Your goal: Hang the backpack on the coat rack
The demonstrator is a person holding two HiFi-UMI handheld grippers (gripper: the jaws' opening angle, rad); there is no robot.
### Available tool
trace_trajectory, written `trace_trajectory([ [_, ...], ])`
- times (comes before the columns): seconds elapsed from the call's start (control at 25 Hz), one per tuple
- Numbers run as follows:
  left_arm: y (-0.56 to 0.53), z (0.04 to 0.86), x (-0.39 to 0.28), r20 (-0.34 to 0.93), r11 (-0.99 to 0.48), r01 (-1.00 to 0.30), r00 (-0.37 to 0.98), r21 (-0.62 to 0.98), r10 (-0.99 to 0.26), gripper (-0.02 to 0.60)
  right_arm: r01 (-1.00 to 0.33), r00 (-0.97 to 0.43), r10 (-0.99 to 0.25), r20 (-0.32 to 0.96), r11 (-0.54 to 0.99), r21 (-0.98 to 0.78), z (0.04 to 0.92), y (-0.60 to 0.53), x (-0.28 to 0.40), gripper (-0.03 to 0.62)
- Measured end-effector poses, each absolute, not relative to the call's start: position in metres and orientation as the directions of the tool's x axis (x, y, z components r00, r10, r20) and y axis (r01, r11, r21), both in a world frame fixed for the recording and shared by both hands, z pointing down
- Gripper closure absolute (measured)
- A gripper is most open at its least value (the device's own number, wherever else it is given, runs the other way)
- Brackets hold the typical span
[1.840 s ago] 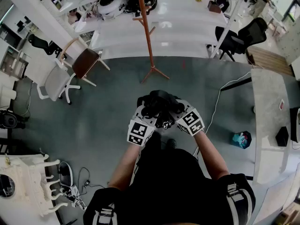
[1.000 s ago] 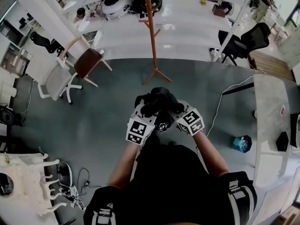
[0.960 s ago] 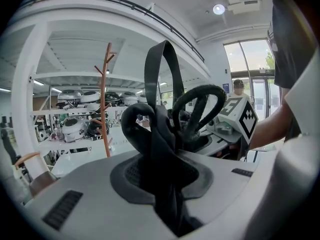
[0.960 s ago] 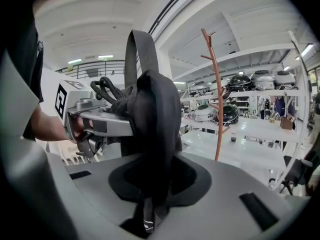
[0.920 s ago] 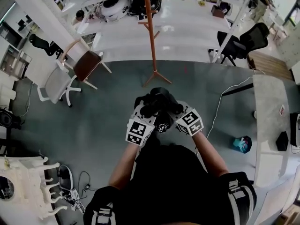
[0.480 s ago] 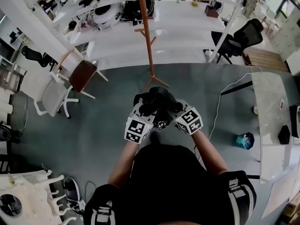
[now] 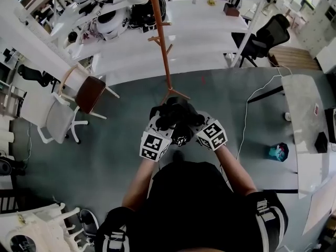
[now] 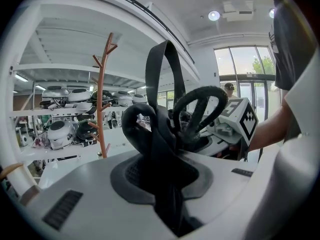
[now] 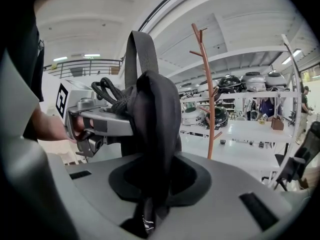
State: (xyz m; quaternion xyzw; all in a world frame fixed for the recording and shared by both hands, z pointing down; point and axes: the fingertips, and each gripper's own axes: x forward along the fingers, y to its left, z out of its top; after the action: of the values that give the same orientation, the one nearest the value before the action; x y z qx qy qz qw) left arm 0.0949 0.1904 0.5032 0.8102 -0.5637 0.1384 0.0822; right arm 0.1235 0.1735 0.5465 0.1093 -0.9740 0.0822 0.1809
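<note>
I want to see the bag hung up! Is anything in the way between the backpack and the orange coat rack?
Nothing visible is. The left tongs and right tongs both grip the backpack, and only bare grey floor lies between it and the coat rack straight ahead.

Backpack just before coat rack

The room was lit brightly and evenly. Light was given by a round ceiling lamp and a tall window, which was washed pale with glare. The white tabletops were shown very bright. All views were bent round at the edges, and black corners were seen in both gripper views. The black backpack was shown close, dark and soft.
</note>
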Motion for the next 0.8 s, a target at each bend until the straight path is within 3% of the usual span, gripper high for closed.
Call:
trace_trajectory([
  [0.8,0.173,0.523,0.037,0.335,-0.387,-0.922,0.359,-0.016,-0.871,0.494,-0.294,-0.899,-0.228,0.373,0.947,-0.129,0.562,0.158,0.064,0.502],
])
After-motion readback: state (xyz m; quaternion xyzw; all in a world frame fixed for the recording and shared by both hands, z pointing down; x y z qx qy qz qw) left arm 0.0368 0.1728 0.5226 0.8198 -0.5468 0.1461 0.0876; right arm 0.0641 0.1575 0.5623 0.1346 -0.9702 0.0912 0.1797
